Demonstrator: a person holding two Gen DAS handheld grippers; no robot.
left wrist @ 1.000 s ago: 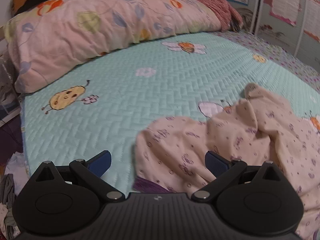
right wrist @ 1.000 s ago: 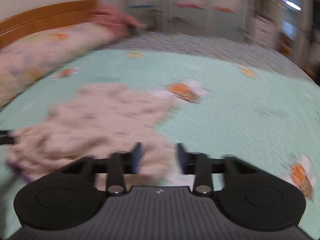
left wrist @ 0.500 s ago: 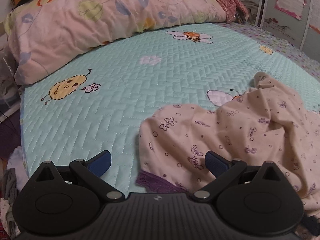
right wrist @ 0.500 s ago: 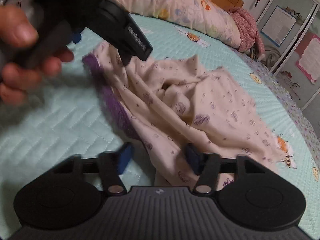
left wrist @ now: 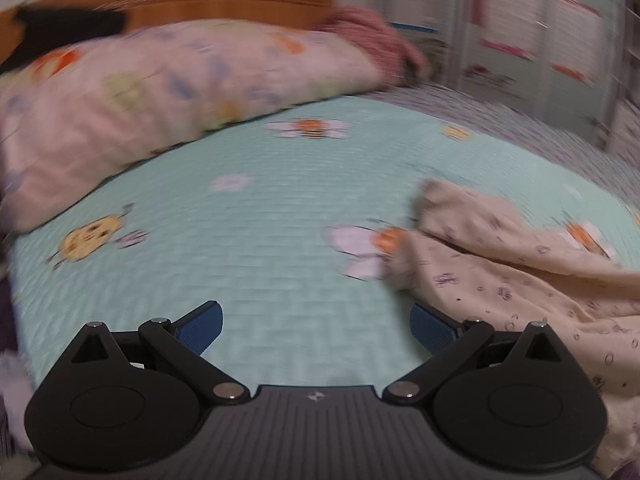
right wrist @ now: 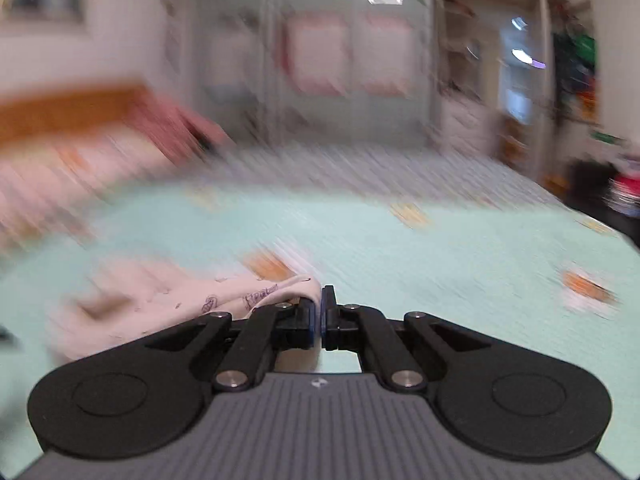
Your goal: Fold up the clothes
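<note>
A cream garment point(left wrist: 500, 280) with small purple prints lies crumpled on the mint bedspread point(left wrist: 260, 220), at the right of the left wrist view. My left gripper point(left wrist: 316, 328) is open, its blue pads wide apart over bare bedspread; the garment's edge lies just beside the right pad. In the blurred right wrist view, my right gripper point(right wrist: 322, 308) has its jaws closing tight on a fold of the garment point(right wrist: 180, 304), which trails off to the left over the bed.
A long floral pillow point(left wrist: 160, 92) and a pink knitted bundle point(left wrist: 372, 40) lie along the wooden headboard point(left wrist: 200, 0). White cupboards and shelves point(right wrist: 460, 100) stand beyond the bed's far side. The bed's left edge drops off near the left gripper.
The right gripper's jaws went from wide apart to pinched on the garment's edge, and it swung away from the left hand. The garment slid right, out from between the left gripper's fingers.
</note>
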